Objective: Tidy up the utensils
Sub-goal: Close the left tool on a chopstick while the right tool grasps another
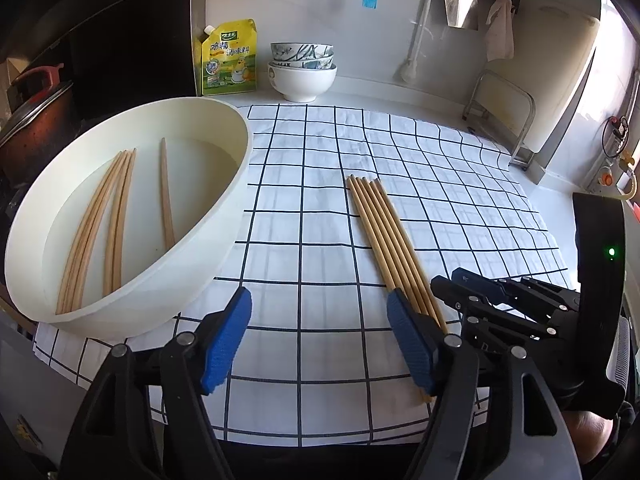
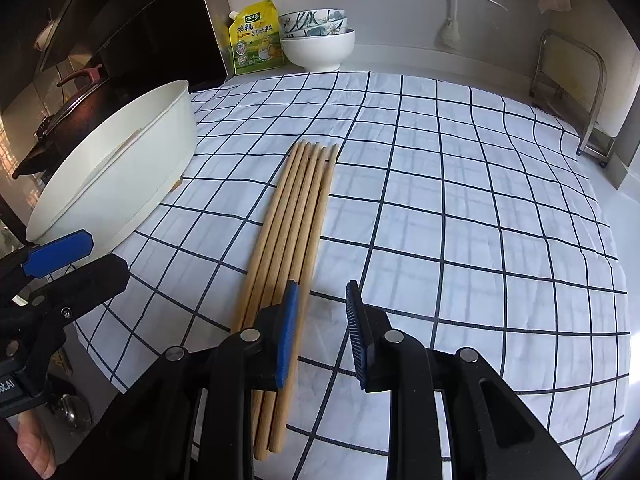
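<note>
Several wooden chopsticks [image 1: 386,232] lie side by side in a neat row on the checked cloth [image 1: 320,208]; they also show in the right wrist view [image 2: 292,220]. More chopsticks [image 1: 100,224] lie inside the large white basin [image 1: 224,216] at the left, which also shows in the right wrist view [image 2: 120,168]. My left gripper [image 1: 318,344] is open and empty, between the basin and the row. My right gripper [image 2: 322,332] is open and empty, just right of the row's near ends; it also shows in the left wrist view [image 1: 500,296].
Stacked bowls [image 1: 302,70] and a yellow seasoning pouch [image 1: 228,58] stand at the back by the wall. A pot with a lid [image 1: 36,120] sits left of the basin. A metal rack [image 1: 508,120] stands at the back right.
</note>
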